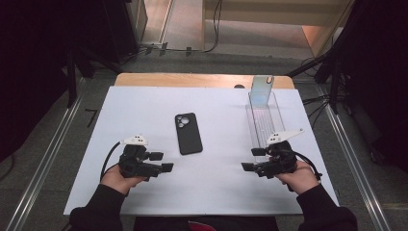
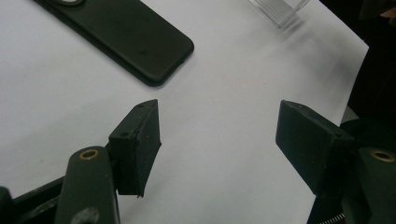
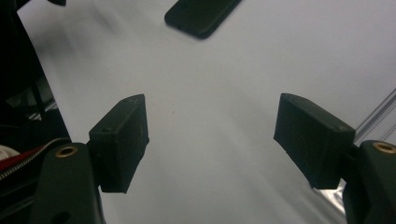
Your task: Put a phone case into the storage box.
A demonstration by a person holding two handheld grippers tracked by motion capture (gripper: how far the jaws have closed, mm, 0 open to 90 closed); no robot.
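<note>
Both grippers empty, fingers apart; phone (image 1: 188, 134) between.

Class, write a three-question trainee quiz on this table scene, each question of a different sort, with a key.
1. True or false: the black phone lies flat between the two grippers' reach, touched by neither.
2. What stands upright at the far end of the clear rack?
3. Left gripper fingers: A gripping the phone, B apart and empty, C shut tight?

Key: 1 true. 2 a second phone with a pale, shiny back. 3 B.
</note>
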